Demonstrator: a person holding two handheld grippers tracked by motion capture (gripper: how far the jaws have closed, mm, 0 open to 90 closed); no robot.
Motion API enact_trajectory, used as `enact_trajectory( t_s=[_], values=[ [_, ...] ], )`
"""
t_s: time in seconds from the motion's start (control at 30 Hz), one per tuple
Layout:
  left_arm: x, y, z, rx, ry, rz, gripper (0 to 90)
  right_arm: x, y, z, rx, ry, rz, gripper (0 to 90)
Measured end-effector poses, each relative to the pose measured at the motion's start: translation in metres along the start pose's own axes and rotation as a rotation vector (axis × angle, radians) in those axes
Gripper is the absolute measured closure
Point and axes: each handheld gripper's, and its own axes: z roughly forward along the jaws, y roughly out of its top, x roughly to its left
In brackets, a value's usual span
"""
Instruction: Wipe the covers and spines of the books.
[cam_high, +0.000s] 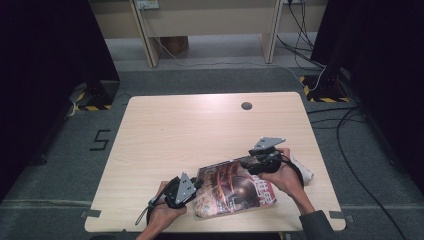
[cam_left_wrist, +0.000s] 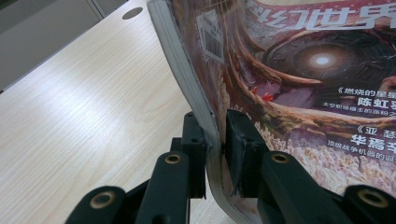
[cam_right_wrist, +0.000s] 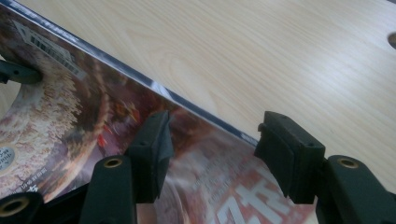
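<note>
A magazine (cam_high: 232, 192) with a dark red and brown cover and white Chinese lettering lies near the table's front edge, its left side curled up. My left gripper (cam_high: 197, 185) is shut on that left edge. In the left gripper view the jaws (cam_left_wrist: 215, 149) pinch the bent pages of the magazine (cam_left_wrist: 303, 70) between the pads. My right gripper (cam_high: 245, 162) hovers over the far edge of the magazine. In the right gripper view its jaws (cam_right_wrist: 212, 144) stand open above the cover (cam_right_wrist: 70, 107), and nothing is between the pads.
The light wooden table (cam_high: 200, 125) has a round cable hole (cam_high: 246, 105) near its far edge. A white object (cam_high: 305, 172) lies beside the right hand. Beyond the table are grey floor, cables and wooden furniture legs.
</note>
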Motion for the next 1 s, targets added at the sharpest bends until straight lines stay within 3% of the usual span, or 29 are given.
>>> enact_trajectory(
  t_s=[0.2,0.47,0.57,0.7,0.77,1.0],
  values=[
    [0.001,0.000,0.001,0.003,-0.002,0.003,78.0,0.010,0.009,0.018,0.020,0.047,-0.069,43.2],
    [0.004,0.000,0.002,0.005,-0.004,0.010,78.1,0.007,0.015,0.037,0.058,0.109,-0.109,39.1],
    [0.005,0.000,0.002,0.014,-0.003,0.020,78.3,0.010,0.014,0.042,0.074,0.109,-0.131,38.7],
    [0.015,-0.002,0.002,0.022,0.024,0.001,78.4,0.011,0.015,0.036,0.090,0.125,-0.155,45.7],
    [0.022,-0.004,0.003,0.025,0.042,-0.014,77.5,0.012,0.014,0.032,0.095,0.157,-0.155,49.7],
    [0.029,-0.006,0.004,0.033,0.020,0.008,75.7,0.016,0.013,0.034,0.138,0.196,-0.203,57.7]
  ],
)
